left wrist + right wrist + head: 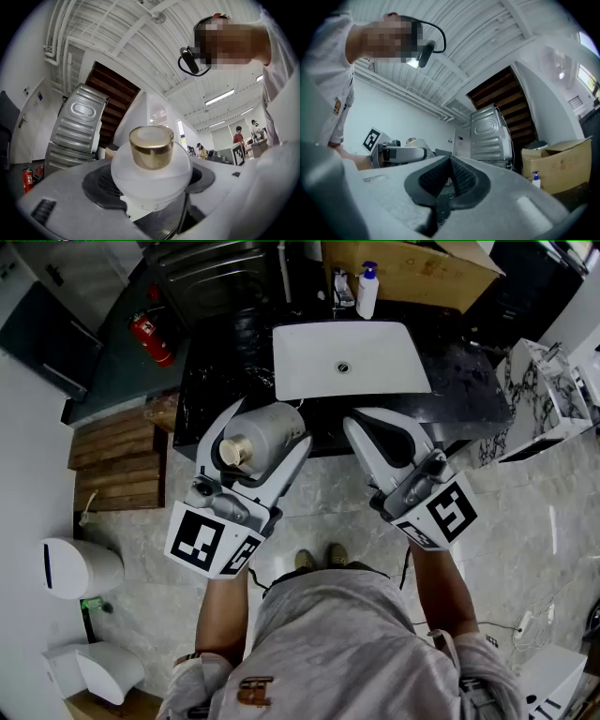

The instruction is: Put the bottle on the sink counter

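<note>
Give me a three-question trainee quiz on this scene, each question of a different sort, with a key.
1. True or false: the left hand-held gripper is holding the gold-capped bottle.
2. Multiple choice: the right hand-held gripper is A) shut with nothing in it, B) shut on a cup, C) wide open around a sponge.
3. Fill in: the white pump bottle stands on the black counter, on the far side of the white ____ from the person.

Key: 1 true; 2 A; 3 basin.
</note>
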